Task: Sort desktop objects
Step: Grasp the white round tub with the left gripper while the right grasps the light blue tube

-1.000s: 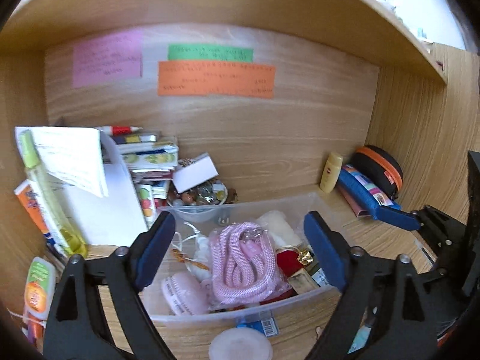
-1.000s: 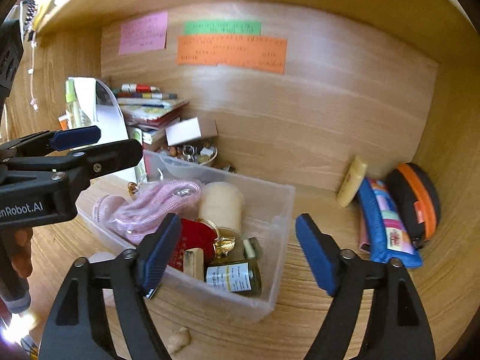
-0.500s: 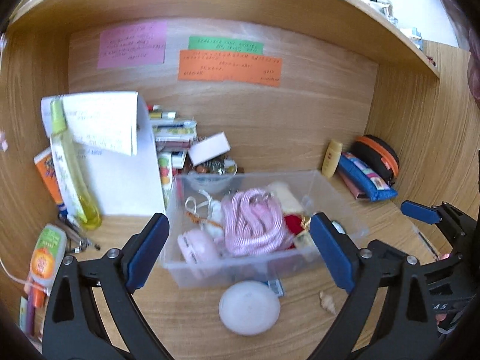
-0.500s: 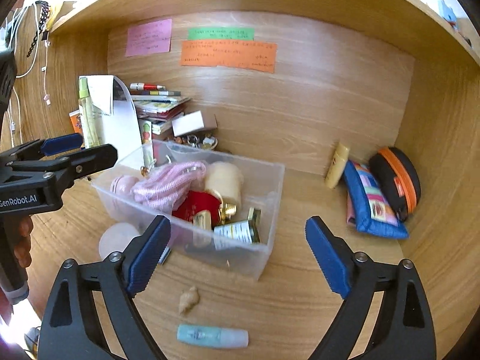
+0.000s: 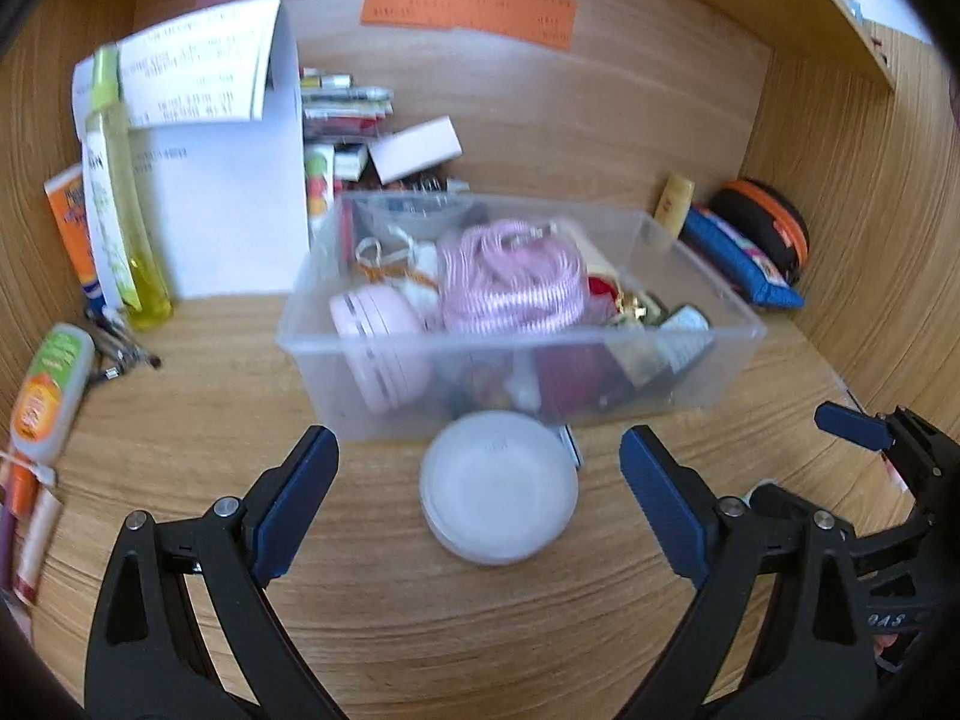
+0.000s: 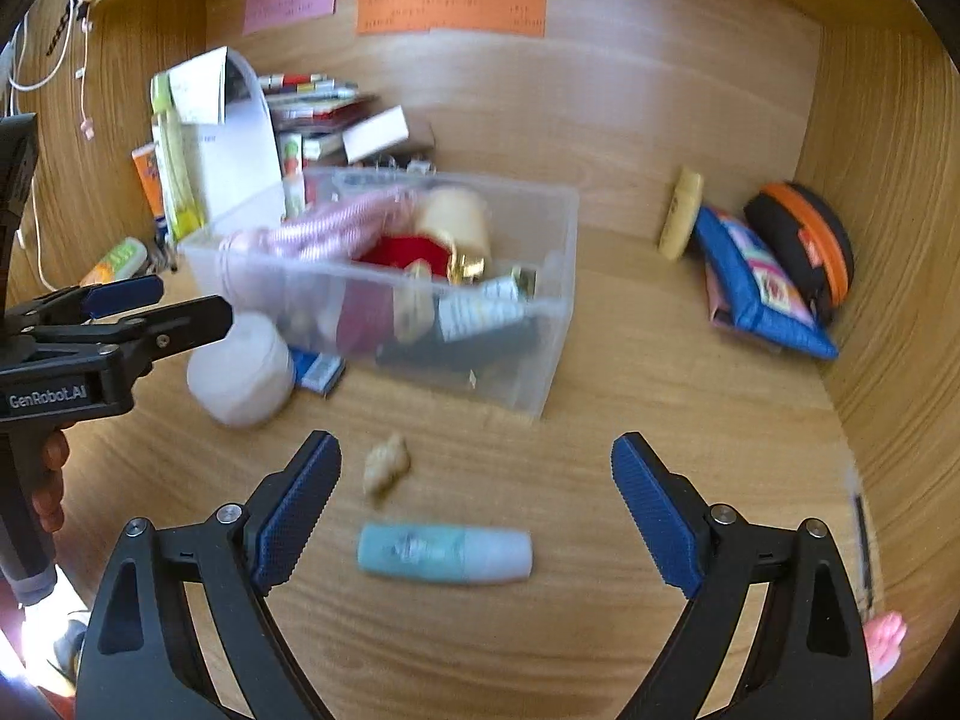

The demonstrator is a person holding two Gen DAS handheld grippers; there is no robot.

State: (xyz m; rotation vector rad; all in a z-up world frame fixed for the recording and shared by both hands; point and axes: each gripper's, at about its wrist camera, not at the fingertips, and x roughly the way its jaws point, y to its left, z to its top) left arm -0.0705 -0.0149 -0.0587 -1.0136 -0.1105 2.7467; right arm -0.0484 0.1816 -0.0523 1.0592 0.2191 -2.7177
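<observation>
- Fingers: blue-padded jaws of the left gripper (image 5: 479, 495) and right gripper (image 6: 477, 501) have just been opening and stand spread wide, nothing pinched.
- Clear rectangular plastic bin (image 5: 717, 333) sits mid-desk on the wooden desktop (image 6: 630, 450), holding a coiled pink rope (image 5: 510, 279), a pink round case (image 5: 375, 324) and small bottles.
- Round white lidded jar (image 5: 498, 486) touches the bin's near wall, between the left jaws.
- Teal-and-white tube (image 6: 444, 552) lies flat between the right jaws; a beige seashell (image 6: 387, 465) lies just beyond it.
</observation>
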